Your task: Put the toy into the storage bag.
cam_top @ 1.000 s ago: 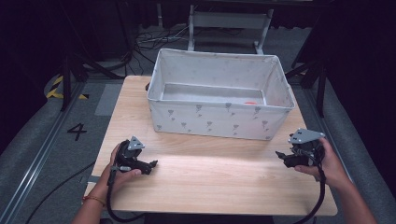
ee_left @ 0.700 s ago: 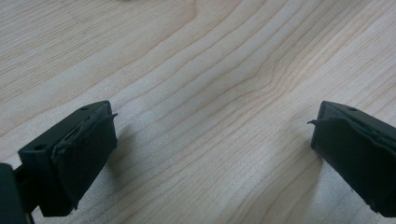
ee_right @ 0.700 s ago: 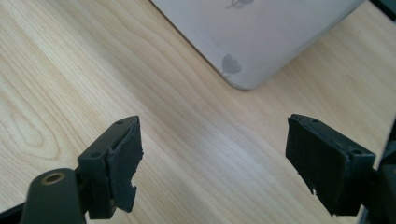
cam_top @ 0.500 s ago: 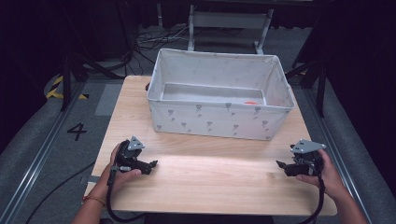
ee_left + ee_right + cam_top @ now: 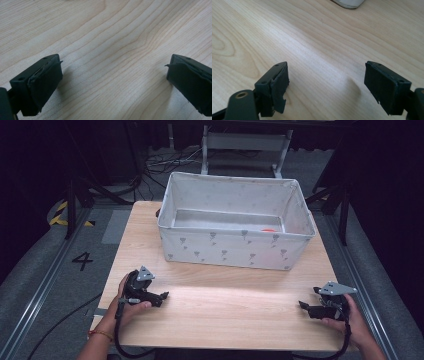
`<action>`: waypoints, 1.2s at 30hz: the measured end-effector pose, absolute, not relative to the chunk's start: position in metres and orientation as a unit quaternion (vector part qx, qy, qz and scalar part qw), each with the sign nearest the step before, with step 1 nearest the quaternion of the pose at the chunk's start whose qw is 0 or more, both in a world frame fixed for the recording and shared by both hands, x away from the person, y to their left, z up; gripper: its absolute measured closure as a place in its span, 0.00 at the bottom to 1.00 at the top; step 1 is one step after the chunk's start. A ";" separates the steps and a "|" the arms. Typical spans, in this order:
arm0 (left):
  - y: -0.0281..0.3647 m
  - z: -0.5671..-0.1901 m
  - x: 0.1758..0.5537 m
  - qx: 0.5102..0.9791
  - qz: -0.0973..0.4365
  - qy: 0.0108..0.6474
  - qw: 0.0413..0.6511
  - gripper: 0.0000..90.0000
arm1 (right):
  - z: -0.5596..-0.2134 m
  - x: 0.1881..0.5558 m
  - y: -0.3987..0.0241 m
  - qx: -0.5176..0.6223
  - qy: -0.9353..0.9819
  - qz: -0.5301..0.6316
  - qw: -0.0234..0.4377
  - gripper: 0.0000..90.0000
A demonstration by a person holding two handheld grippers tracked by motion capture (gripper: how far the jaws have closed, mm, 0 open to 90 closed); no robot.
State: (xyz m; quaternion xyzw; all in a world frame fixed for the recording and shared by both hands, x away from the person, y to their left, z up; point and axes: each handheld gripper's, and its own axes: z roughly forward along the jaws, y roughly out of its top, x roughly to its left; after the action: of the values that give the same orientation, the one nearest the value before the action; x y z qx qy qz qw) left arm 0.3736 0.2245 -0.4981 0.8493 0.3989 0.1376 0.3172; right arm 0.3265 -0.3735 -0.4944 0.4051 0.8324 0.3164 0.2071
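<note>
While both tongs gape wide, gripping nothing, left tongs sit at 8 o'clock on the counter, right tongs at 4 o'clock.

A light wooden desk stands on a grey carpeted floor, its grain running lengthwise and a brighter band of light falling across its near part. To its left a metal rail runs along the floor, beside a black figure 4 and a patch of yellow-and-black hazard tape. Behind the desk, black cables tangle around a grey metal frame (the surroundings beyond it are dark).
</note>
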 end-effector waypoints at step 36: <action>0.224 -0.498 0.373 0.848 0.138 0.403 0.316 0.00 | -0.503 0.322 -0.385 0.460 0.796 0.345 0.191 0.15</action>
State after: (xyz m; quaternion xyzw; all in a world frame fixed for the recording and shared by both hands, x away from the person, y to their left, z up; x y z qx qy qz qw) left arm 0.3734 0.2239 -0.4981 0.8477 0.4028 0.1377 0.3164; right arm 0.3218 -0.3848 -0.5031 0.4595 0.7959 0.3451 0.1908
